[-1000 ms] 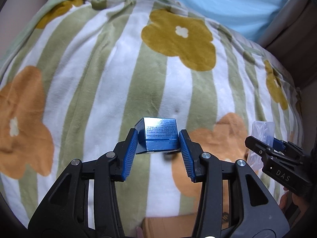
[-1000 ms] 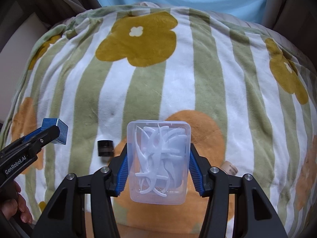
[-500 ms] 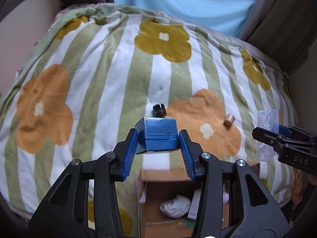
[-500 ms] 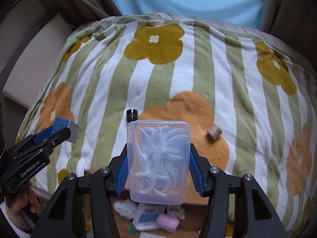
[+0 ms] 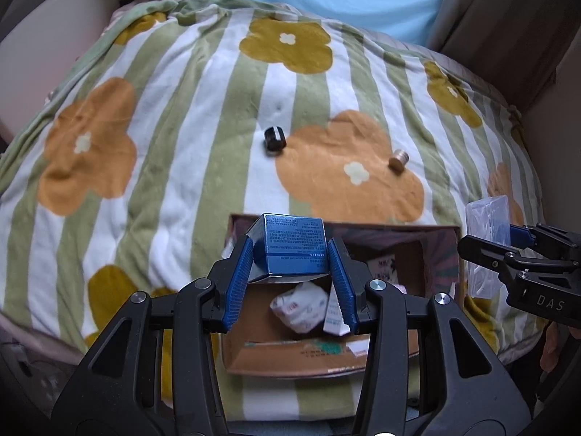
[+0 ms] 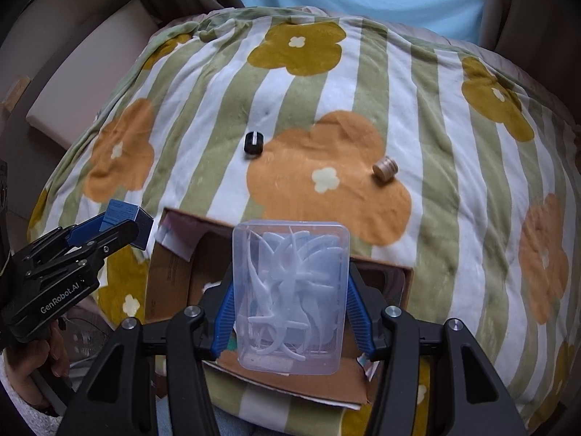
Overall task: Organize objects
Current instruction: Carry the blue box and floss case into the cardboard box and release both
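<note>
My left gripper is shut on a small blue carton and holds it above the far left part of an open cardboard box. My right gripper is shut on a clear plastic case of white floss picks and holds it over the same box. The right gripper with its case shows at the right of the left wrist view. The left gripper with the blue carton shows at the left of the right wrist view.
The box lies on a striped flower blanket and holds a white wrapped packet and other small items. A black cap and a tan wooden cylinder lie on the blanket beyond the box. Blue fabric hangs behind.
Both grippers have pulled back and up from the blanket with their loads. The cardboard box has come into full view beneath them, and the cap and cylinder now lie farther off.
</note>
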Demonstrator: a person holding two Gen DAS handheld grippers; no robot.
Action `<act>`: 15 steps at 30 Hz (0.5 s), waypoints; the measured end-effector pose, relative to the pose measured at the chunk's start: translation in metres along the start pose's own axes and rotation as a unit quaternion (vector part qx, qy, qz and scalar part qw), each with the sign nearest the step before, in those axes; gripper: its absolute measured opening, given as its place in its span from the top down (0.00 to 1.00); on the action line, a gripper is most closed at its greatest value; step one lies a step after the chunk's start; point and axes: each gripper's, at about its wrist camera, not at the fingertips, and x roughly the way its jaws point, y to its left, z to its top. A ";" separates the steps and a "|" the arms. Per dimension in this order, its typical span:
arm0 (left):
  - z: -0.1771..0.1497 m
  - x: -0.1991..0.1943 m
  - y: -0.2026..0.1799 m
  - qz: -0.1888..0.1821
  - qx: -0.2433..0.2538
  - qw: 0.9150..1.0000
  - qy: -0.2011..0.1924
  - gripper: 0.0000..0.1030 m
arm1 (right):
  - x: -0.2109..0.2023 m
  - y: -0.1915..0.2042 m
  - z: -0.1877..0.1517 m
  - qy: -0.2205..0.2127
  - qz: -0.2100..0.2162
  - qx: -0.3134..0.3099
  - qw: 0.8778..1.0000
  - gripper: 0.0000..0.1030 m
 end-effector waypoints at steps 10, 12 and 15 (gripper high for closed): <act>-0.045 0.016 -0.011 0.004 -0.014 1.000 0.019 0.62 | 0.014 -0.005 -0.040 0.012 0.000 0.004 1.000 0.51; -0.053 0.020 -0.010 0.004 -0.019 0.999 0.025 0.62 | 0.018 -0.005 -0.046 0.018 -0.001 0.004 1.000 0.51; -0.061 0.024 -0.007 0.006 -0.027 0.999 0.033 0.62 | 0.023 -0.005 -0.054 0.027 -0.003 0.005 1.000 0.51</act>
